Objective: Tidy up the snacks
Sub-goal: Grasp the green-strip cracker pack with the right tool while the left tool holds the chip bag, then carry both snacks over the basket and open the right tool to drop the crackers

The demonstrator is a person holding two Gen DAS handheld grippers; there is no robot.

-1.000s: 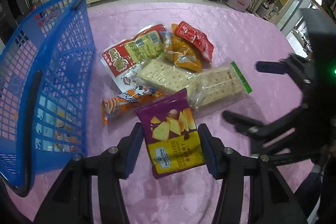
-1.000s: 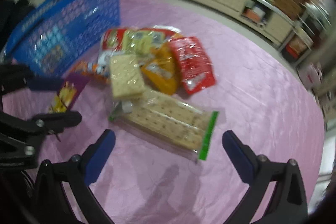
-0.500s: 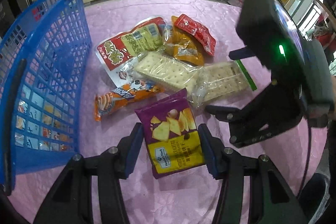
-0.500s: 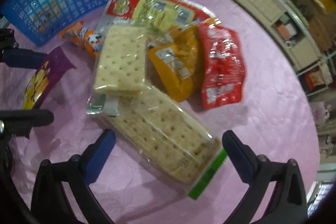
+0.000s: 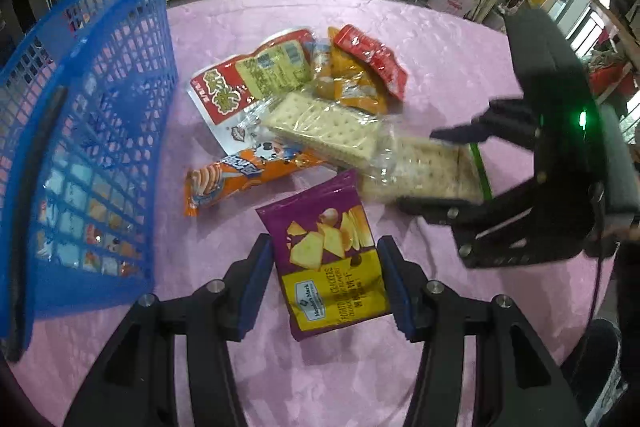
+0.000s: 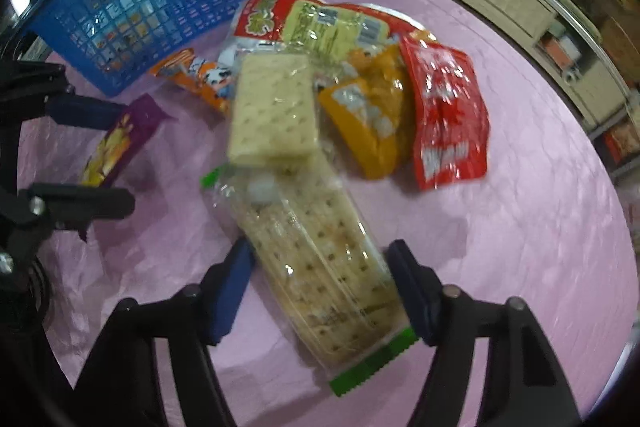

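Pink cloth surface (image 5: 440, 39) under snacks. Left claw (image 5: 324, 281) shut tight on purple chip bag (image 5: 332, 255). Right claw (image 6: 324, 287) just closing around long clear cracker pack (image 6: 316, 255), touch unclear.

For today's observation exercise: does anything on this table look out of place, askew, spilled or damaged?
Nothing looks spilled or torn. The snack packets lie in a loose overlapping heap on the pink cloth beside the blue basket, and one cracker pack rests partly on the longer cracker pack.
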